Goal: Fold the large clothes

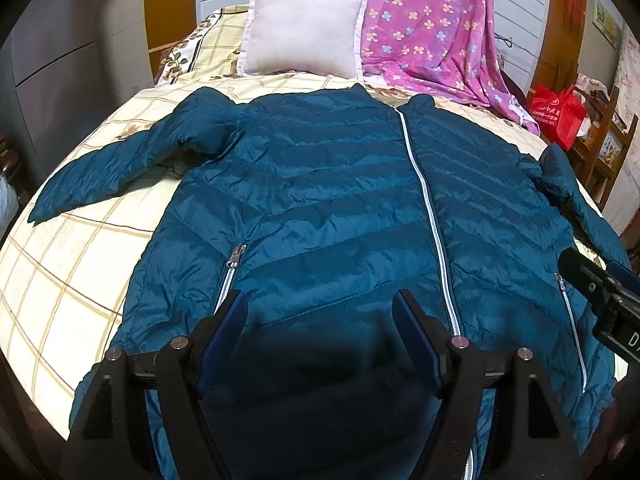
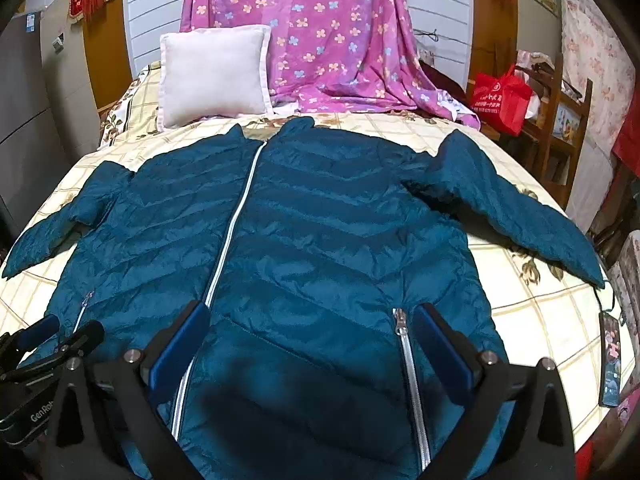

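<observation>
Jacket first: I see a teal quilted one lying flat and face up on the bed, its white centre zipper closed and running from collar to hem. Both sleeves are spread outward, the left sleeve angled over the checked sheet, the right sleeve reaching toward the bed's far edge. My left claw hovers over the hem with its blue pads spread wide, pinching nothing. My right claw is likewise spread apart above the hem, with a pocket zipper just inside one pad. Behind the collar, a white pillow leans against a pink flowered blanket. A red bag sits on wooden shelving beside the bed, and a phone lies near the bed's edge.
</observation>
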